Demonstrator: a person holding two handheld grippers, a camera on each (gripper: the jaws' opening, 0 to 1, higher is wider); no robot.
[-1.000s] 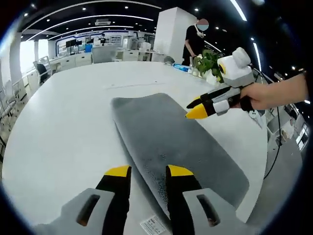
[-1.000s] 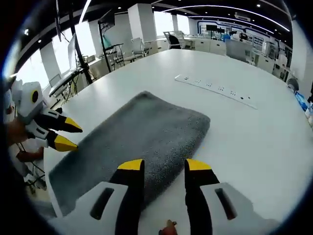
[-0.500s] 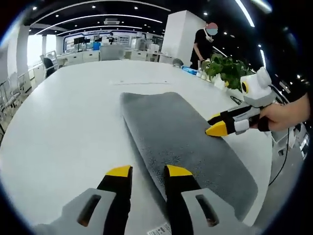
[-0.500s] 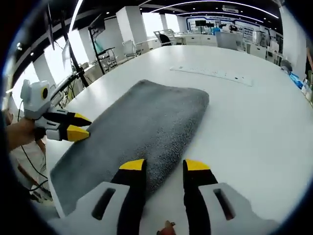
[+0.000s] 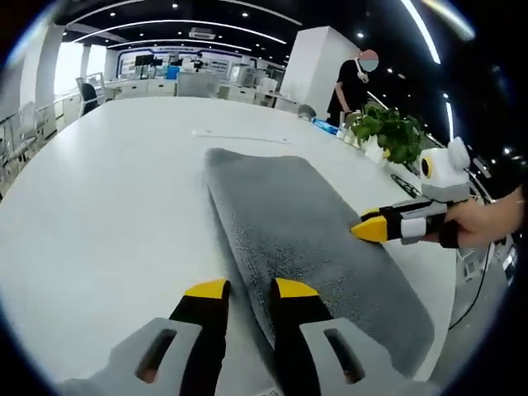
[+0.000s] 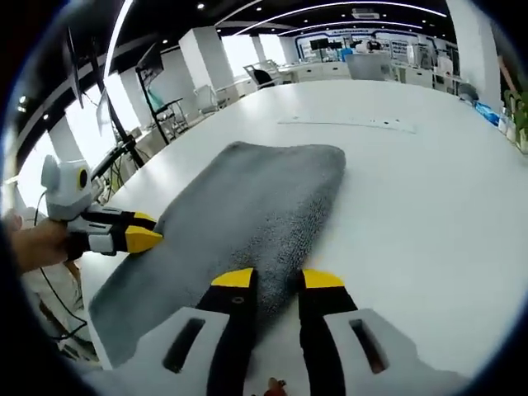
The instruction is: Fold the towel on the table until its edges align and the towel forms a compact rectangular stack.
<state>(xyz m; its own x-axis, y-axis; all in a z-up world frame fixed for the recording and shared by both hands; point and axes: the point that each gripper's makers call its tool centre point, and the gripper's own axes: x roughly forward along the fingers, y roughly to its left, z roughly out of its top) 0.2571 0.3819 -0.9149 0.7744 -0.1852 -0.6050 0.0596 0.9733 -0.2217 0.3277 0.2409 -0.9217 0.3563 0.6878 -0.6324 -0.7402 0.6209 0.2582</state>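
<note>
A grey towel (image 5: 305, 223) lies folded into a long strip on the white table (image 5: 107, 206). My left gripper (image 5: 252, 290) sits low at the strip's near end, open, with the towel's long edge running between its jaws. In the right gripper view the towel (image 6: 247, 206) stretches away from my right gripper (image 6: 277, 279), which is open with the near edge between its jaws. Each gripper also shows in the other's view: the right gripper (image 5: 363, 229) touches the towel's right edge, and the left gripper (image 6: 153, 235) touches its left edge.
A potted plant (image 5: 388, 128) and a standing person (image 5: 351, 82) are past the table's far right side. A flat white power strip (image 6: 346, 124) lies on the table beyond the towel. Office chairs and desks (image 6: 272, 70) fill the background. The table edge (image 6: 91, 280) runs close to the towel's left end.
Both grippers have come down onto the towel's opposite ends, and both pairs of jaws have narrowed around the edges. The towel itself has not visibly moved.
</note>
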